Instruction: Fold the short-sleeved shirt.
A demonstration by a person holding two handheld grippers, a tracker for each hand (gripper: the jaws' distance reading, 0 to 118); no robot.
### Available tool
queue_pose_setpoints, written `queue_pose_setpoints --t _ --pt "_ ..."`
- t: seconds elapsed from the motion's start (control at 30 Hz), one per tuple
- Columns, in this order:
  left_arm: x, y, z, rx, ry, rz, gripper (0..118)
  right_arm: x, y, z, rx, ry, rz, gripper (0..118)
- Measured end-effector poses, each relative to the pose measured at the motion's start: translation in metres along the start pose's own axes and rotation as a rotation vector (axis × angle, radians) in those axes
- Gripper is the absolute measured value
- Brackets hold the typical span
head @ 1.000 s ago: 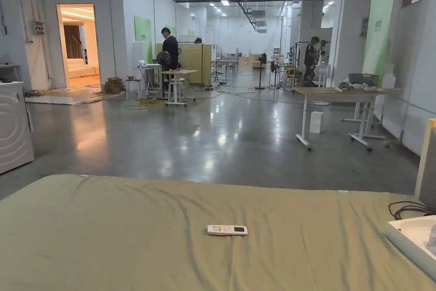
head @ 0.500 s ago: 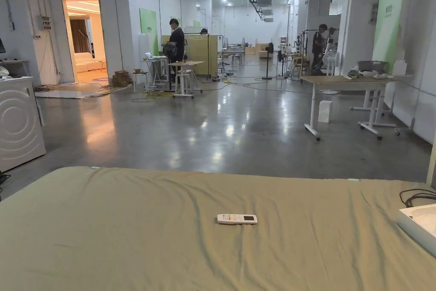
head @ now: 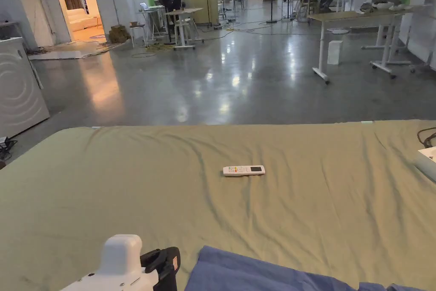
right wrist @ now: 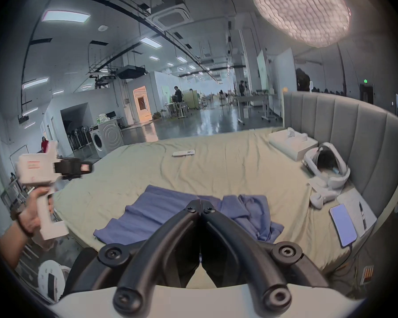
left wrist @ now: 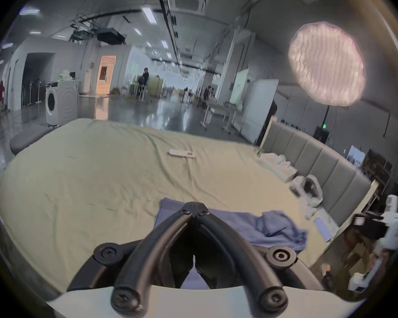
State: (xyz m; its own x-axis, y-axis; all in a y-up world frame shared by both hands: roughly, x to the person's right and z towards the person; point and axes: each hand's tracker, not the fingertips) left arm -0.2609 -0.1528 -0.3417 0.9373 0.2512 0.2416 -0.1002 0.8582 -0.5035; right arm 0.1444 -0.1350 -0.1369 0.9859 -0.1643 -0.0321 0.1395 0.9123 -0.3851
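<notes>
Both tongs (left wrist: 194, 209) (right wrist: 200, 202) closed above the crumpled blue shirt (right wrist: 170, 210).

the blue shirt (head: 264, 275) beside the remote (head: 243, 170) is cut off by the head view's bottom edge.

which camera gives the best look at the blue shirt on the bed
The right gripper view: the blue shirt shows nearly whole, rumpled on the bed. The left gripper view catches it beyond that tool's tips, and the head view shows just its far edge.
</notes>
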Motion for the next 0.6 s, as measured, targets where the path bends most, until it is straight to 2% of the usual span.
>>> queue_pose_setpoints --t 0.07,0.1,0.13,0.17,0.2,0.23,0.3,0.37,0.6 --pt "-0.011 0.003 -0.059 -0.12 -0.019 -0.036 2 0.007 -0.008 -0.006 -0.03 -0.024 -0.006 0" --pt "-0.021 0.005 -0.088 -0.195 -0.045 -0.009 9 0.01 -0.011 -0.01 -0.052 -0.044 -0.006 0" --pt "-0.027 0.002 -0.113 -0.24 -0.066 0.069 23 0.013 -0.013 -0.011 -0.068 -0.059 -0.007 0" --pt "-0.035 -0.001 -0.138 -0.266 -0.055 0.108 48 0.016 -0.016 -0.013 -0.089 -0.068 -0.012 0" --pt "-0.041 -0.003 -0.16 -0.279 -0.028 0.13 89 0.021 -0.019 -0.016 -0.111 -0.074 -0.023 0" --pt "-0.045 -0.004 -0.182 -0.321 0.01 0.114 100 0.025 -0.022 -0.017 -0.132 -0.074 -0.039 0" --pt "-0.049 -0.008 -0.214 -0.41 0.053 0.077 101 0.035 -0.029 -0.02 -0.173 -0.088 -0.083 0" --pt "-0.051 -0.012 -0.239 -0.418 0.045 0.019 101 0.043 -0.035 -0.022 -0.191 -0.113 -0.092 0" --pt "-0.059 -0.023 -0.294 -0.497 0.079 -0.022 101 0.064 -0.044 -0.025 -0.241 -0.175 -0.129 0"
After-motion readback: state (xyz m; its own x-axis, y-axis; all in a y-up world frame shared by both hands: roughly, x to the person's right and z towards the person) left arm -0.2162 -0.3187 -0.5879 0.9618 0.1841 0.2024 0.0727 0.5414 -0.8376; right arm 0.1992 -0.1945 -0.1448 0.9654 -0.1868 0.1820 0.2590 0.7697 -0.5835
